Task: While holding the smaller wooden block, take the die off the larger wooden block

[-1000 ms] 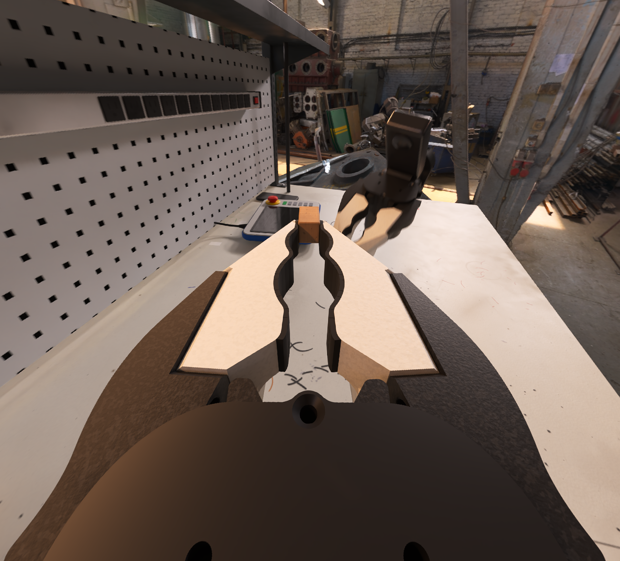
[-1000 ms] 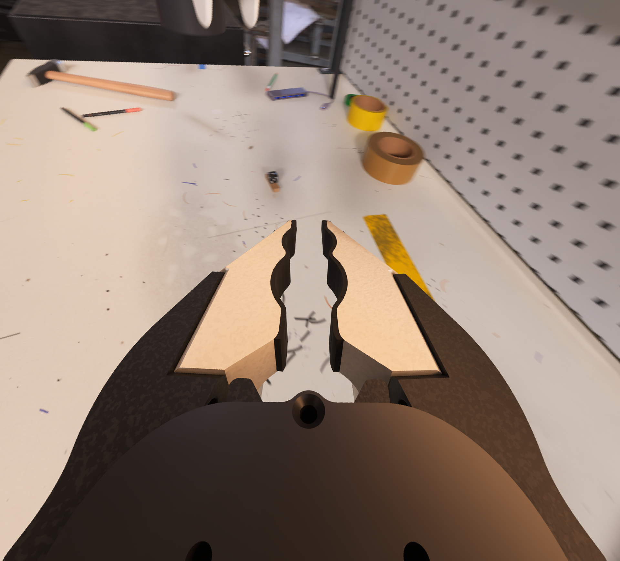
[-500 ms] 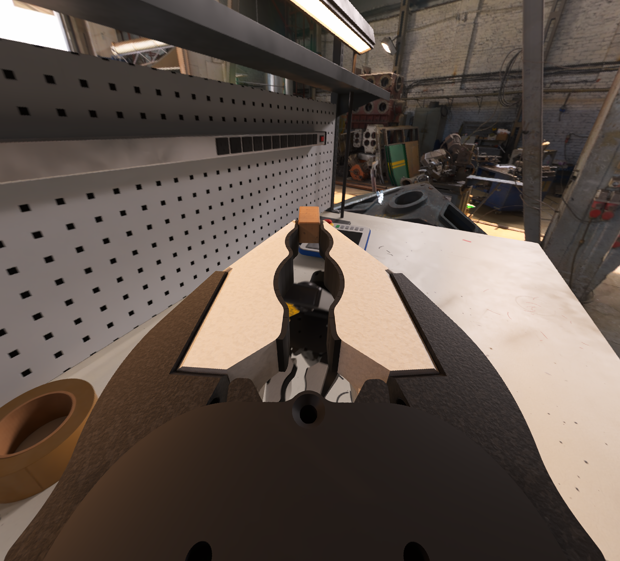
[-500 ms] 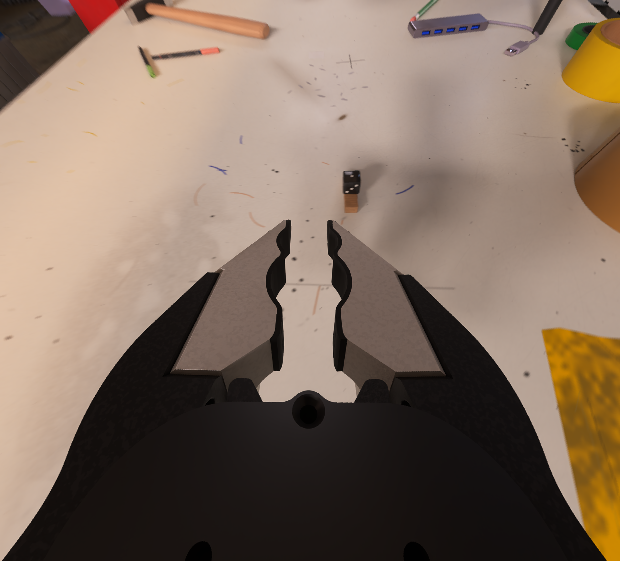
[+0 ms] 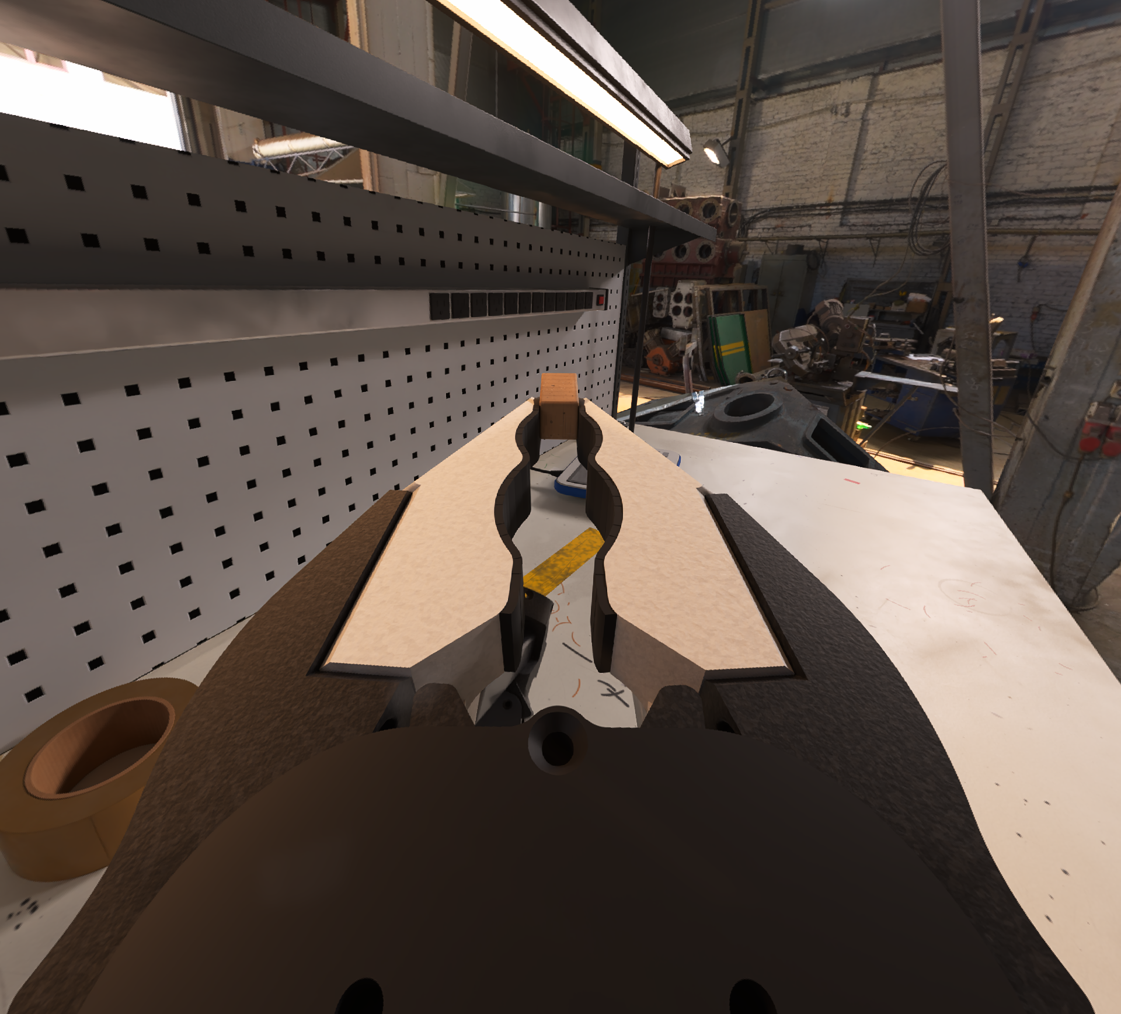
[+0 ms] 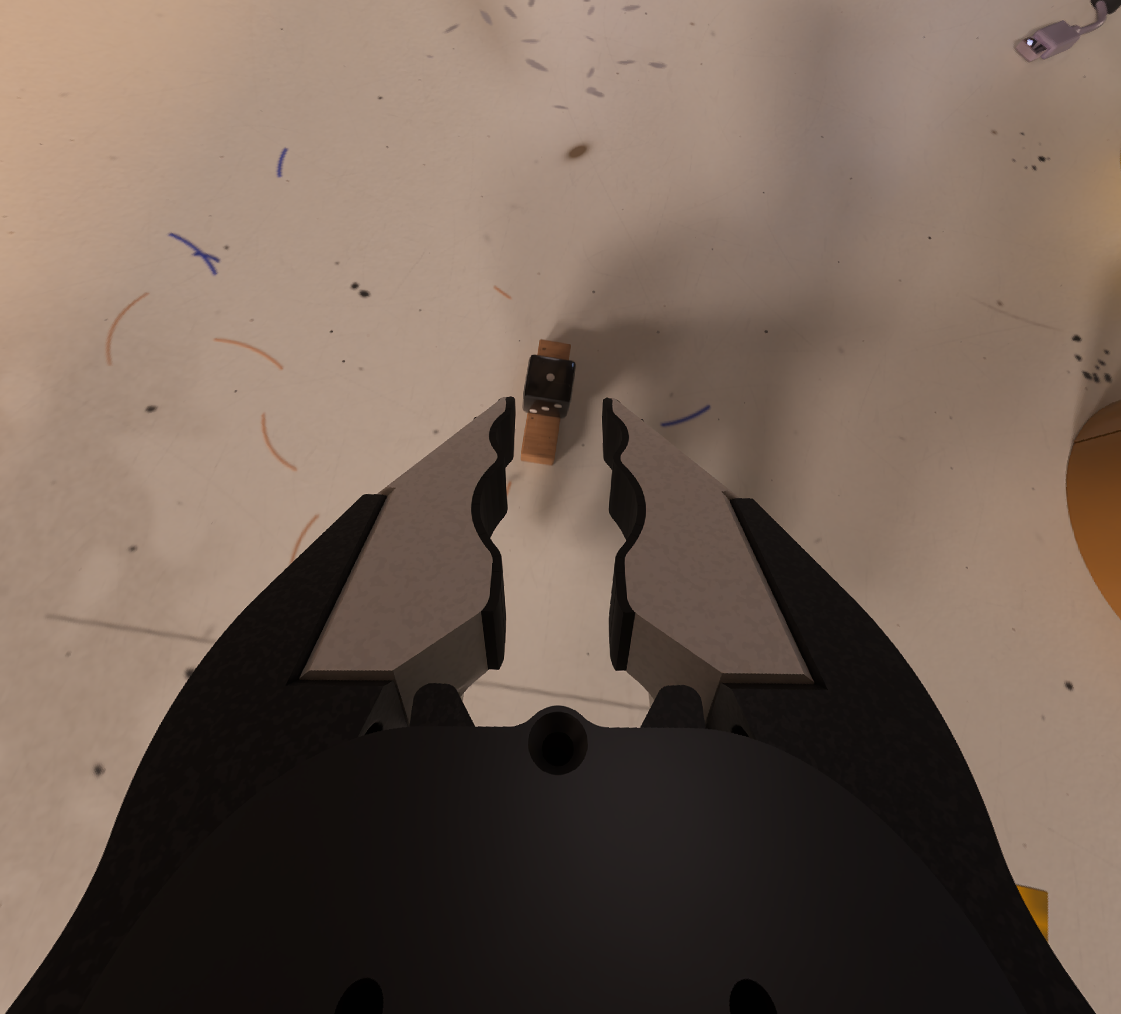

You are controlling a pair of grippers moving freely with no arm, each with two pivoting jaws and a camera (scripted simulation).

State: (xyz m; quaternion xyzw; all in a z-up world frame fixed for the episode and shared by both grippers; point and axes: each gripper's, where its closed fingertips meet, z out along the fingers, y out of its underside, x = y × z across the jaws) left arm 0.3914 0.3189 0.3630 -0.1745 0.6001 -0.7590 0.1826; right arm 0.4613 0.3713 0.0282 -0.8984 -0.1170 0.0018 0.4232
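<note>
right gripper (image 6: 557, 408) moved closer over die (image 6: 549, 384), jaws apart; left gripper (image 5: 558, 408) clamps smaller block (image 5: 558, 405).

**Small block pinched at the fingertips beside the pegboard**

The left gripper (image 5: 558, 408) clamps the smaller wooden block (image 5: 558, 405) between its very tips, raised above the workbench (image 5: 879, 590). The pegboard (image 5: 242, 439) runs along the gripper's left, with a brown tape roll (image 5: 79, 772) at its foot. Below the block, seen between the fingers, lie a yellow strip (image 5: 561, 560) and a blue-edged handheld device (image 5: 573, 478).
</note>
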